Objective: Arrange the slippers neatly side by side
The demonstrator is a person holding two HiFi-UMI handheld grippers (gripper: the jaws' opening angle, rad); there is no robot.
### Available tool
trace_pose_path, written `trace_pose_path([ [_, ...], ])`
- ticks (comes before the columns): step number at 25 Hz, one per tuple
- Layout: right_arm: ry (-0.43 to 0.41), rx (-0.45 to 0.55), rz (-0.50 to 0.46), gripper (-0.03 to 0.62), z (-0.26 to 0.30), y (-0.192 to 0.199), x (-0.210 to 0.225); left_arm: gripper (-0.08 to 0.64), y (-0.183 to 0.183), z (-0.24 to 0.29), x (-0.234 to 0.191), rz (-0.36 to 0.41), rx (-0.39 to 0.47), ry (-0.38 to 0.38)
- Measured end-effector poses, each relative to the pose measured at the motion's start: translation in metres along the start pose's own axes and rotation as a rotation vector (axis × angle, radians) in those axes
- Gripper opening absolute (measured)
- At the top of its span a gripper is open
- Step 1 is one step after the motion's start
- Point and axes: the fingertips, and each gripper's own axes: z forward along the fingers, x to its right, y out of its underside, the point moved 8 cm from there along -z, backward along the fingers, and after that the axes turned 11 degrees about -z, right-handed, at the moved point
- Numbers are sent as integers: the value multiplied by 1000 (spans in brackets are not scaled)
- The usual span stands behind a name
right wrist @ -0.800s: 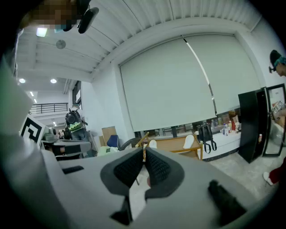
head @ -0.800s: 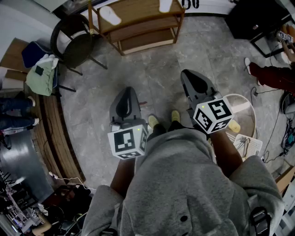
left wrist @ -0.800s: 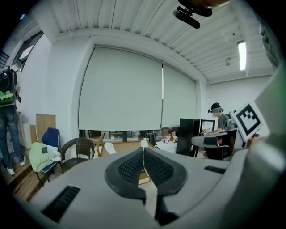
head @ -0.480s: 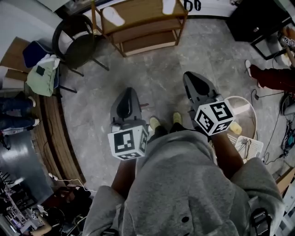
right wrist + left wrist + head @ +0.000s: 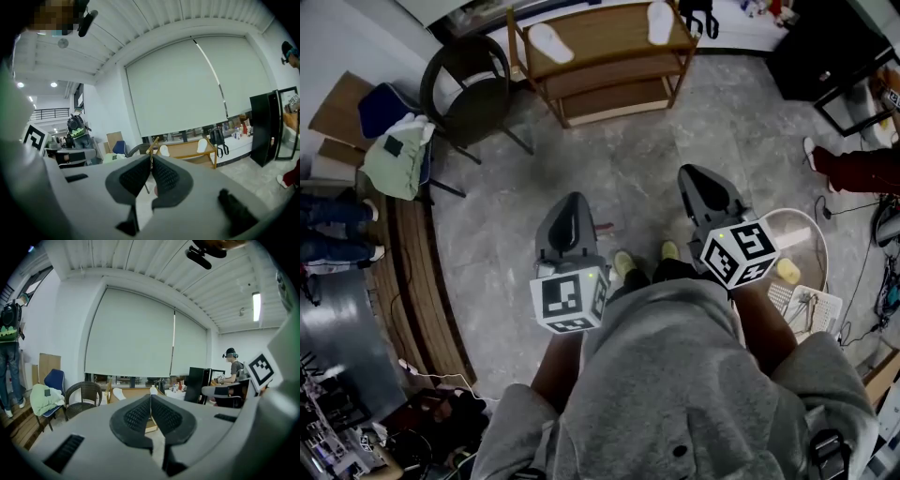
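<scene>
Fingers (image 5: 136,417) of the left gripper (image 5: 575,202) and right gripper (image 5: 692,176) are shut on nothing, while a left slipper (image 5: 550,42) and a right slipper (image 5: 660,21) are seen apart on the far shelf (image 5: 605,37).

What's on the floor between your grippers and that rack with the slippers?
Nothing: in the head view, bare grey floor runs from the left gripper and right gripper to the rack holding the slippers.

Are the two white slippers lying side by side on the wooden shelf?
No, the left slipper lies at one end of the wooden shelf top and the right slipper at the other end.
</scene>
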Motion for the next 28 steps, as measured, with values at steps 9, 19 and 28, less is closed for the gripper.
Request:
trace_pose_path([
  [9,-11,3,-42,31,6,-3,-33,17,-2,-19,-26,-26,11,15],
  [19,5,30,-124,31,17,-11,-41,17,-7,-23,-37,-4,41,35],
  [28,5,28,-132,32,27,-9,-25,17,-4,-10,-43,-18,37,13],
])
